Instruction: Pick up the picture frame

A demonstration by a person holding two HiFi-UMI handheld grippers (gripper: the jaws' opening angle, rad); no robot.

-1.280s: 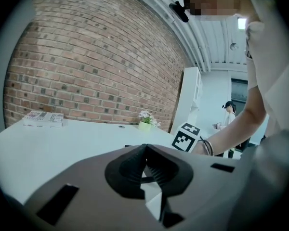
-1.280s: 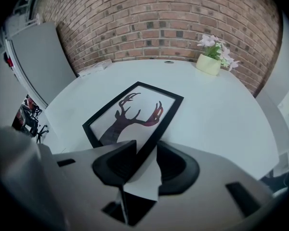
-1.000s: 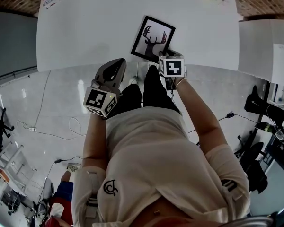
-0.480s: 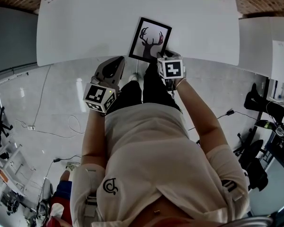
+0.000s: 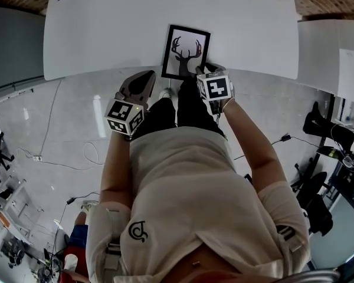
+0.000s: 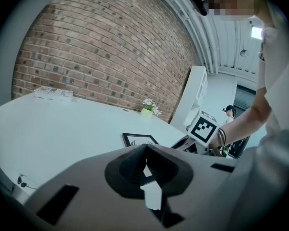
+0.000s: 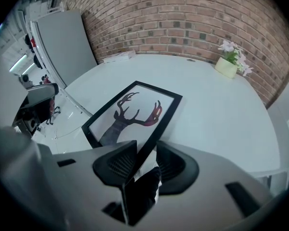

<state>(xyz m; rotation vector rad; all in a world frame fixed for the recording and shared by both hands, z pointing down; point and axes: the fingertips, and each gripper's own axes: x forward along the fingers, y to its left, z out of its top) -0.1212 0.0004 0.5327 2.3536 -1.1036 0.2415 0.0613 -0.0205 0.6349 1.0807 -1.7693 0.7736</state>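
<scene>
My right gripper (image 7: 143, 163), jaws wide and just closing slightly, straddles the lower right corner of the picture frame (image 5: 186, 52), not yet gripped or lifted, flat on the white table (image 5: 106, 34) at upper centre; my left gripper (image 6: 145, 153) is closed, empty.

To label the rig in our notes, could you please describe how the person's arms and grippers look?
Both the left gripper and the right gripper have smooth grey bodies with black ribbed pads, and each carries a cube of black-and-white square markers. The person wears a pale short-sleeved T-shirt with a small dark logo; forearms bare, thin dark bands on the right wrist.
</scene>
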